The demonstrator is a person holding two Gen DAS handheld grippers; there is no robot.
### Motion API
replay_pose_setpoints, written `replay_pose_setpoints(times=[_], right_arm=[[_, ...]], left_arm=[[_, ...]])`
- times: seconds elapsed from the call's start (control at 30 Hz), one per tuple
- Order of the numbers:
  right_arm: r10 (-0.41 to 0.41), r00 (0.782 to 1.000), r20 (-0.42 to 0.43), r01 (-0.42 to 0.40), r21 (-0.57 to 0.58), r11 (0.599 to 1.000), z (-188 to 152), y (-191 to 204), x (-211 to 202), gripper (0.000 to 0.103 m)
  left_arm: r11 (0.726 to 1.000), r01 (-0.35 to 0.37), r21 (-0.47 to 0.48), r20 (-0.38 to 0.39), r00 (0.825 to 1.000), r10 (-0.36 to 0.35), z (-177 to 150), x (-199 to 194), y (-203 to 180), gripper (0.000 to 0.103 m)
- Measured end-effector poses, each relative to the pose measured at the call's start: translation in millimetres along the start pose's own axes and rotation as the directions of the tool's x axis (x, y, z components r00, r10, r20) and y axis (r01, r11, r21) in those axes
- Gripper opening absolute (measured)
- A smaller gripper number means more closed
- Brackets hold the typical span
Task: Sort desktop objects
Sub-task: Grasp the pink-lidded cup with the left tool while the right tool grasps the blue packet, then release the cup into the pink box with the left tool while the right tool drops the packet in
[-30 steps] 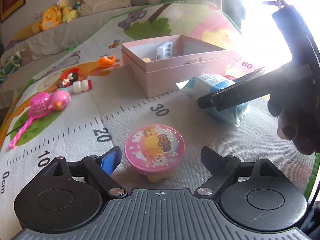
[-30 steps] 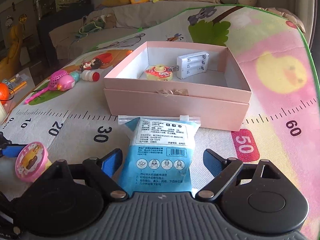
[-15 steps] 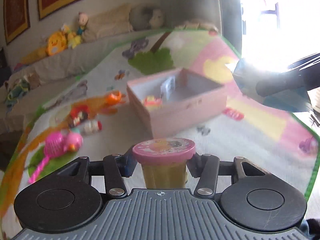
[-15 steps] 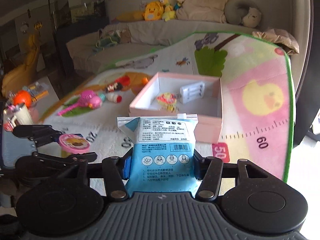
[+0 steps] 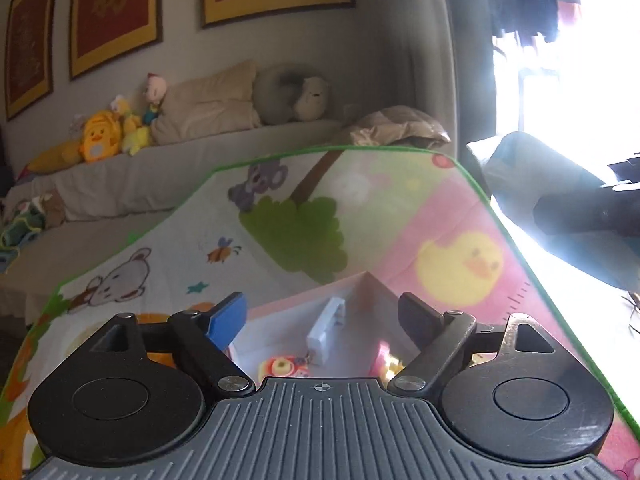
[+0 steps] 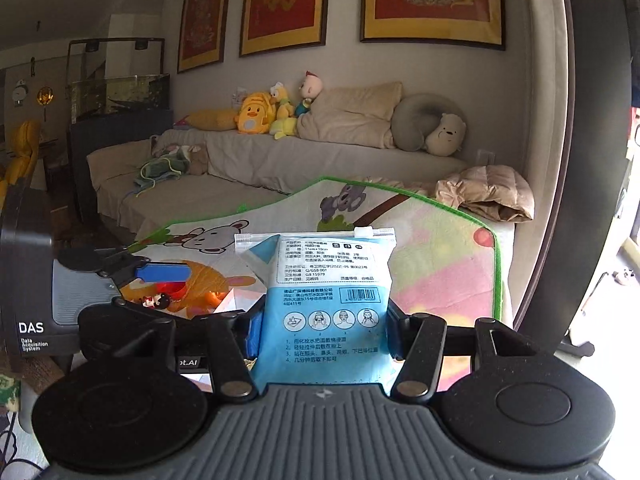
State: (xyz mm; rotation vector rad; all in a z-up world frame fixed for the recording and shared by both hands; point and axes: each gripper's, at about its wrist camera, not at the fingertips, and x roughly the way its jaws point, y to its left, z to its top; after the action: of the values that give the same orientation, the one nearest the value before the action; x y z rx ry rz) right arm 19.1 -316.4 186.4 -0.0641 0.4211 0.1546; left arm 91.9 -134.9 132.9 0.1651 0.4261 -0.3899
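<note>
Hovering over the pink box point(image 5: 360, 284), the left gripper point(image 5: 322, 316) has its jaws spread wide with nothing between them; below sit a white battery case point(image 5: 326, 330) and a small pink-and-yellow toy point(image 5: 282, 368); the right gripper point(image 6: 322, 332) is clamped on the blue-and-white packet point(image 6: 320, 304), held upright above the play mat point(image 6: 440, 264).

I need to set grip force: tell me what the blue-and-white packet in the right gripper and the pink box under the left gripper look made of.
Blue-and-white zip-top packet: thin, flexible plastic film, slightly glossy, judging by its clear zip strip, wrinkles and printed label. Pink open box: probably matte paperboard, with flat, thin walls, a crisp corner and no shine, though blur leaves it uncertain.
</note>
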Motion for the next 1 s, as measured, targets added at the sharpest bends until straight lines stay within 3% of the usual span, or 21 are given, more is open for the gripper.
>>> replay_pose_setpoints(times=[0.1,0.2,0.27,0.4,0.5,0.6,0.63,0.73,0.8,0.87,1.0], right_arm=[[0.012,0.999,-0.034,-0.01,0.036,0.999,2,-13,30,0.055],[0.039,0.995,-0.089,-0.032,0.076,0.997,-2,-14,72,0.055],[0.059,0.99,-0.131,-0.046,0.097,0.994,-7,-9,103,0.055],[0.082,0.964,-0.254,-0.049,0.135,0.99,-29,8,172,0.055],[0.028,0.939,-0.344,0.003,0.091,0.996,-49,24,207,0.056],[0.022,0.918,-0.395,0.01,0.078,0.997,-63,30,212,0.067],[0.023,0.921,-0.39,0.006,0.073,0.997,-63,30,208,0.072],[-0.013,0.945,-0.326,0.025,0.032,0.999,-49,30,194,0.073],[-0.044,0.957,-0.288,0.048,0.007,0.999,-33,32,197,0.068],[-0.046,0.956,-0.289,0.049,0.002,0.999,-20,37,212,0.042],[-0.076,0.956,-0.284,0.073,-0.022,0.997,-10,52,260,0.034]], left_arm=[[0.998,-0.036,-0.054,-0.028,0.999,0.034,-26,-10,25,0.096],[0.991,-0.1,-0.084,-0.104,0.99,0.092,-57,-18,45,0.096],[0.987,-0.112,-0.113,-0.161,0.983,0.094,-75,-20,54,0.096],[0.987,-0.11,-0.115,-0.209,0.974,0.085,-104,-34,61,0.096],[0.989,-0.107,-0.102,-0.203,0.975,0.085,-115,-44,64,0.098],[0.988,-0.11,-0.105,-0.19,0.978,0.089,-124,-55,73,0.1],[0.986,-0.122,-0.112,-0.191,0.977,0.099,-127,-54,76,0.1],[0.977,-0.163,-0.141,-0.2,0.971,0.133,-137,-51,88,0.1],[0.97,-0.177,-0.165,-0.217,0.966,0.139,-142,-47,93,0.1],[0.966,-0.177,-0.188,-0.229,0.964,0.132,-148,-46,97,0.1],[0.968,-0.162,-0.19,-0.227,0.967,0.117,-157,-56,100,0.1]])
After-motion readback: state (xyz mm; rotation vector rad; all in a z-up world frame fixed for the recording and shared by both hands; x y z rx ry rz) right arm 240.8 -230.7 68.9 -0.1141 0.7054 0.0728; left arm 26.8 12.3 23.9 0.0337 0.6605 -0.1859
